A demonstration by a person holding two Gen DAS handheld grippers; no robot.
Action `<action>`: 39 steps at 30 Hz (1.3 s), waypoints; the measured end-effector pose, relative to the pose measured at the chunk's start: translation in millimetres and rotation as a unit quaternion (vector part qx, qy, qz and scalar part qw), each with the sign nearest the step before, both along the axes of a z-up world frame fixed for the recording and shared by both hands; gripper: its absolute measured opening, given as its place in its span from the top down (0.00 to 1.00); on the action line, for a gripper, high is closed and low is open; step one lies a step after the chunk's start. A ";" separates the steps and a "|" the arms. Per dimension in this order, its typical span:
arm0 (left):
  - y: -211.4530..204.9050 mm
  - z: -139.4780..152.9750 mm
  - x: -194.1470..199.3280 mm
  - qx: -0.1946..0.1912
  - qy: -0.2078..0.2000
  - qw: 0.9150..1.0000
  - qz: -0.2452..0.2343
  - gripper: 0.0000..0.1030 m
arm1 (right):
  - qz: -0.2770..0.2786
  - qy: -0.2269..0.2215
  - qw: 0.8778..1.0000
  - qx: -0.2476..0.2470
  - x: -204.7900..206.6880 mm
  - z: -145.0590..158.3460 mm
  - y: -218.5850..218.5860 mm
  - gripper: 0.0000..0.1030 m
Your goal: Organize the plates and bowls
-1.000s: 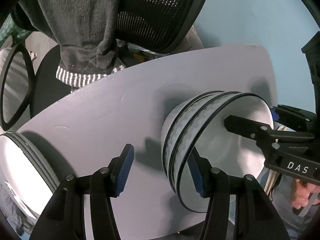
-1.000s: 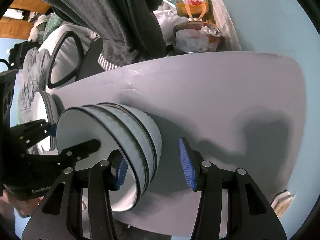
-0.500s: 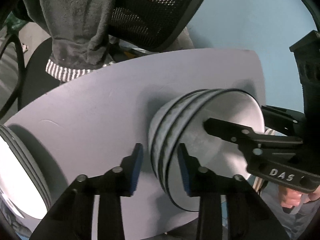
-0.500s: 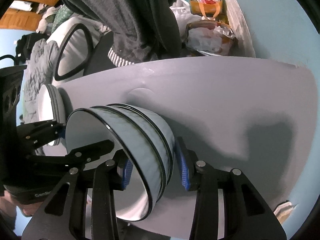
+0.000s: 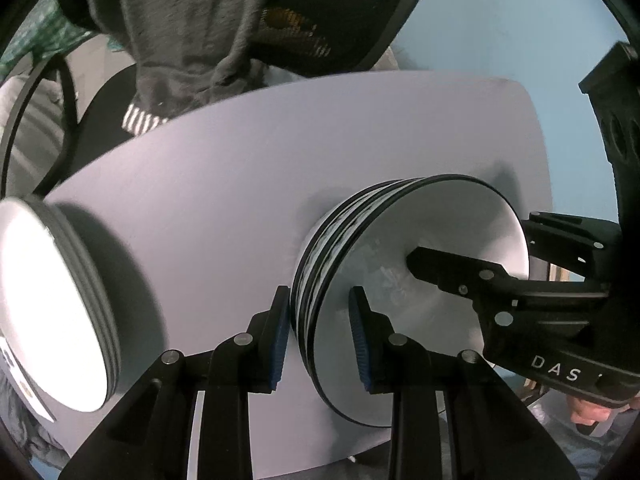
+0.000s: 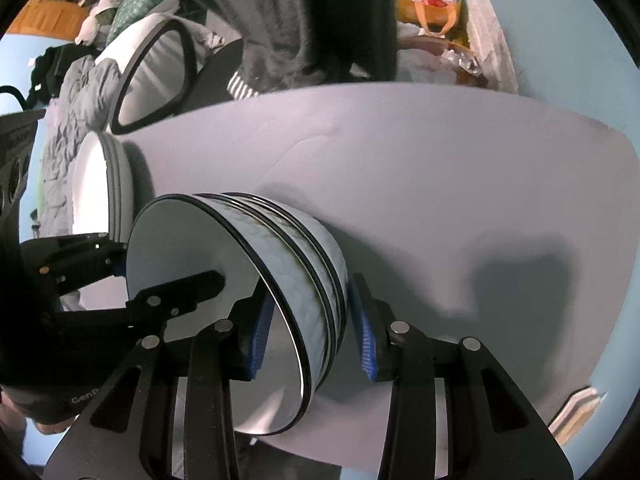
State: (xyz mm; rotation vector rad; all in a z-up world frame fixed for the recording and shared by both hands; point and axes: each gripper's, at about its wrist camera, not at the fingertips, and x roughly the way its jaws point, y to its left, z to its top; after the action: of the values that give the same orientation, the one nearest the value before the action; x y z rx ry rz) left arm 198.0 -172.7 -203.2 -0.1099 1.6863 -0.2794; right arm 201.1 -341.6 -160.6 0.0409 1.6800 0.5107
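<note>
A nested stack of three white bowls with dark rims [image 5: 360, 248] [image 6: 296, 256] stands on the grey table [image 5: 224, 184]. My left gripper [image 5: 320, 336] is shut on the stack's rim, one finger inside the top bowl and one outside. My right gripper [image 6: 312, 336] is shut on the opposite rim in the same way. A stack of white plates [image 5: 48, 312] [image 6: 100, 188] sits at the table's left end, apart from the bowls.
A black mesh office chair [image 5: 328, 12] with a dark grey garment [image 5: 180, 28] hung on it stands behind the table. Bags and clutter [image 6: 432, 12] lie on the floor beyond. The table's right half [image 6: 480, 184] holds only shadow.
Both grippers have closed from wide open onto the bowl stack's rim. The cameras have shifted, so the plates show larger at the left.
</note>
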 end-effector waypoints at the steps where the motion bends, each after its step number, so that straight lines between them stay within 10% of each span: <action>1: 3.8 0.3 -4.2 0.001 0.000 1.000 0.003 0.72 | 0.000 0.001 1.000 0.000 -4.5 -0.5 4.7 0.64; 39: 178.9 -4.1 -139.8 0.017 0.001 0.997 0.077 0.73 | 0.029 0.013 0.999 0.009 -115.8 -13.0 165.5 0.66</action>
State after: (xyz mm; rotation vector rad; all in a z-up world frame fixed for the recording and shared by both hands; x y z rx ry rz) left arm 58.1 6.2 -207.4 -0.2137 1.6733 -0.1340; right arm 85.3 -176.1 -173.6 0.0118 1.7066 0.5715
